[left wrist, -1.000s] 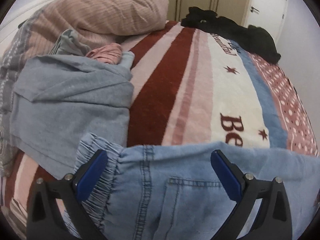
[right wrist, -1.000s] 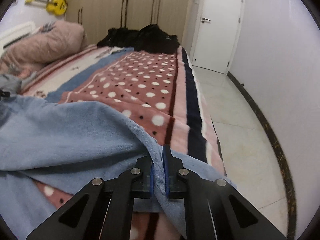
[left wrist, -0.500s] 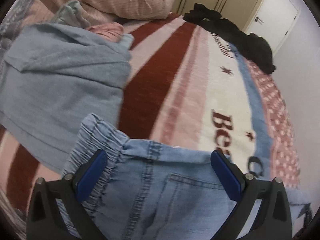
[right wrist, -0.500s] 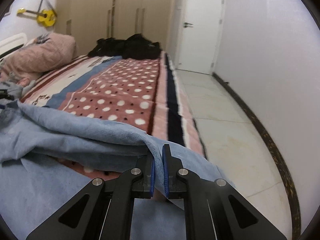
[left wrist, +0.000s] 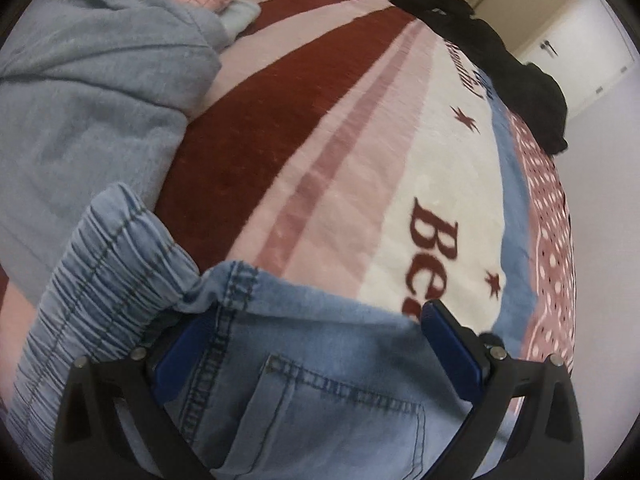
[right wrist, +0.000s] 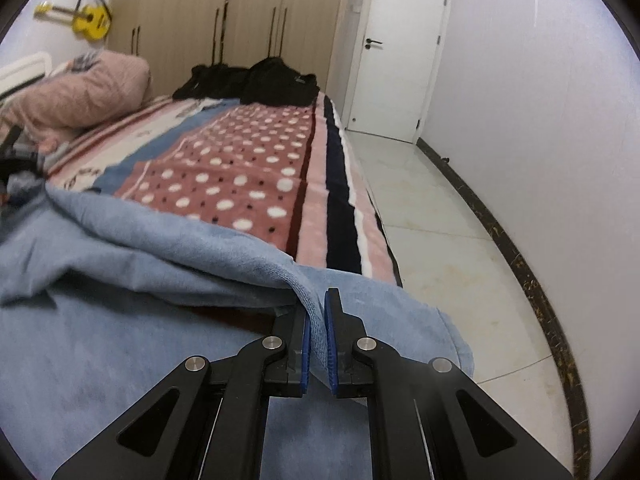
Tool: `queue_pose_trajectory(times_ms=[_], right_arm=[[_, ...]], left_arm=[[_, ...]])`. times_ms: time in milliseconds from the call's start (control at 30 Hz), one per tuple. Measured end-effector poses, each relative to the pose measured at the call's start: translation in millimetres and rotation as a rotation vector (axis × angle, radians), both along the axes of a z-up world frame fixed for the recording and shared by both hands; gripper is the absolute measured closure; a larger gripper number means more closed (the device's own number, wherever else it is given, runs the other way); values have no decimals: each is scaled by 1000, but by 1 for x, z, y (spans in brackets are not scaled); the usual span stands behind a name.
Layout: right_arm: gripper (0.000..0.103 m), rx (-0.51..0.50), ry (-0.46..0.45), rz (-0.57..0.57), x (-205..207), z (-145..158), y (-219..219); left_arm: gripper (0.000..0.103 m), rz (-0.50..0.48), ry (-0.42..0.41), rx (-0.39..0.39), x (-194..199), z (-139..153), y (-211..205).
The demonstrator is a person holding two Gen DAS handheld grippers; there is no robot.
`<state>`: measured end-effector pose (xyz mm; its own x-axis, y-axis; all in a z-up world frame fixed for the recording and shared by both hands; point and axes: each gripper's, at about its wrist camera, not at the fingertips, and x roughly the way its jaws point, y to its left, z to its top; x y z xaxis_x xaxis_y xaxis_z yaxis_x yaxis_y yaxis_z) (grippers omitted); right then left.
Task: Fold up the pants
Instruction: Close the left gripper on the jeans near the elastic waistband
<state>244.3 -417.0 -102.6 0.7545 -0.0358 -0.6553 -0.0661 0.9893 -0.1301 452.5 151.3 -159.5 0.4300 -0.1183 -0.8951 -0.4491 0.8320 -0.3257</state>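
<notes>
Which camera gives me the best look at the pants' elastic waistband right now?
The left wrist view: the gathered waistband fills its lower left, beside the open left gripper. The right wrist view shows only plain blue pant fabric pinched in the right gripper, no waistband.

Support: bed (right wrist: 256,168), striped blanket.
On it: jeans (left wrist: 320,392), grey garment (left wrist: 92,92), black clothes (right wrist: 248,80), pink pillow (right wrist: 80,92).

A wide bed (right wrist: 336,184) under a striped fleece blanket of dark red, pink, cream, blue and white-dotted rose panels (left wrist: 320,152) fills the left of the room, with a pale tiled floor (right wrist: 440,240) running beside it to a white panelled door (right wrist: 396,56). Beige wooden wardrobes with dark vertical handles (right wrist: 224,28) line the far wall, a yellow guitar (right wrist: 86,20) hangs to their left, and a plain white wall with a dark speckled skirting (right wrist: 532,292) bounds the right
</notes>
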Motion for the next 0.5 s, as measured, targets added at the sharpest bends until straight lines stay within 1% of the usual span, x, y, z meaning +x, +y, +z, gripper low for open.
queue_pose_trajectory(times_ms=[67, 100, 167, 200, 267, 300, 333, 400, 433, 467, 500], right_arm=[[102, -9, 12, 9, -4, -4, 0], [102, -5, 16, 12, -5, -5, -1], [102, -1, 24, 13, -6, -8, -1], [102, -4, 25, 14, -7, -9, -1], [102, -9, 22, 17, -9, -9, -1], [102, -9, 20, 19, -10, -8, -1], [101, -9, 20, 20, -11, -8, -1], [101, -7, 21, 22, -12, -9, -1], [101, -6, 20, 22, -13, -9, -1], [101, -5, 19, 21, -13, -10, -2], [101, -4, 17, 20, -12, -10, -1]], left_arm=[[16, 2, 30, 39, 3, -1, -1], [18, 16, 36, 48, 2, -1, 1], [18, 38, 23, 29, 1, 1, 4], [18, 41, 24, 22, 2, 0, 5], [19, 31, 25, 40, 1, -1, 4], [26, 17, 32, 77, 2, -1, 0], [32, 9, 42, 111, -1, -2, -2], [54, 9, 55, 183, -6, -1, -4], [59, 6, 51, 202, -8, 1, -5], [71, 0, 40, 215, -13, 3, -5], [78, -12, 28, 242, -16, 7, -8]])
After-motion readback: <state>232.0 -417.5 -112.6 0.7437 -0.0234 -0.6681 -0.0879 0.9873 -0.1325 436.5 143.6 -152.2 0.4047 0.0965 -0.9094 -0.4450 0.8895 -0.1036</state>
